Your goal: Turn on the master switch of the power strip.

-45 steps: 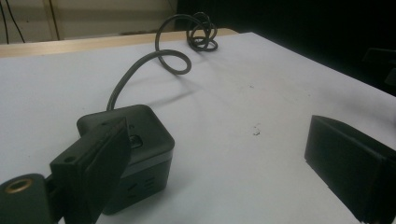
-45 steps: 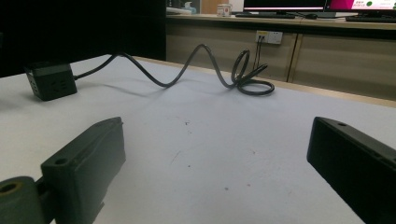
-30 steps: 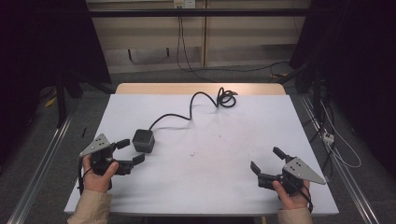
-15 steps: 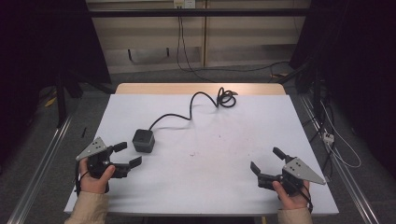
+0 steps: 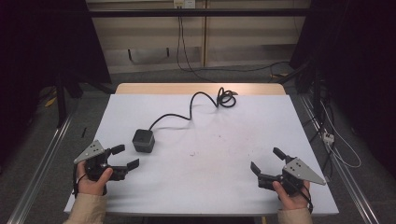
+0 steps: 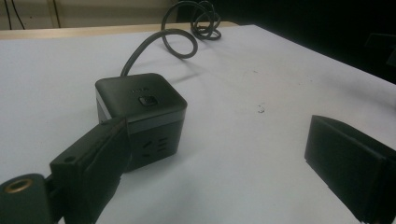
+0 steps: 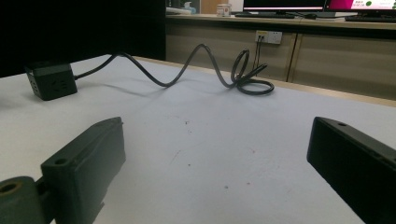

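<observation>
Black socket cube with cord, two grippers spread wide on a white table
High view: we log the cube (image 5: 143, 140) left of centre, left gripper (image 5: 125, 157) just below it, right gripper (image 5: 267, 161) lower right, both empty. Left gripper view: cube (image 6: 140, 117) centre-left, beside the left jaw. Right gripper view: cube (image 7: 51, 80) upper left, cord (image 7: 205, 66) coiled top centre

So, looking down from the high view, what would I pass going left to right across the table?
Left gripper, fingers apart → black cube-shaped power block → its black cable, coiled at the far edge → right gripper, fingers apart, all on the white table.
</observation>
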Action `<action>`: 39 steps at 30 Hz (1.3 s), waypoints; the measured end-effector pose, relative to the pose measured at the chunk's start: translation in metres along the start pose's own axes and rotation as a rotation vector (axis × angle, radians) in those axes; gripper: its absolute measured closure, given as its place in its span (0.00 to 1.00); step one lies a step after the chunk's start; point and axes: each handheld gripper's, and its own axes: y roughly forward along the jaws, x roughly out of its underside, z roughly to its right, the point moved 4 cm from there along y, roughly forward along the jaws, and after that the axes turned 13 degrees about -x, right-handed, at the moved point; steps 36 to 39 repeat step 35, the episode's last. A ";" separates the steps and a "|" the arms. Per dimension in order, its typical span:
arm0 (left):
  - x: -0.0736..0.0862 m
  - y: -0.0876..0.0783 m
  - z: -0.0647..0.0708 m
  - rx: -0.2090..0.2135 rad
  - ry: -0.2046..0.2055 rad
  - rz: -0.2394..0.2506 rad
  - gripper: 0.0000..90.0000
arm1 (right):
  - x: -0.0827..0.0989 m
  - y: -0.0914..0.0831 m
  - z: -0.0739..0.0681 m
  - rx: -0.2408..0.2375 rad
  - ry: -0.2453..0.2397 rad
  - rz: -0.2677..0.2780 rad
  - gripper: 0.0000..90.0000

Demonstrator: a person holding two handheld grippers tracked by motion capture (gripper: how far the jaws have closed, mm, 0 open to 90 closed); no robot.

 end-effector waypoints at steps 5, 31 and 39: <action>0.002 -0.002 -0.001 -0.002 0.011 -0.006 0.08 | 0.000 0.000 0.000 -0.001 0.001 -0.001 0.04; 0.008 -0.005 -0.004 -0.023 0.015 -0.004 0.07 | 0.002 0.003 -0.002 -0.007 0.005 -0.008 0.04; 0.007 -0.004 -0.004 -0.031 0.017 0.000 0.07 | 0.002 0.005 -0.003 -0.012 -0.003 -0.015 0.04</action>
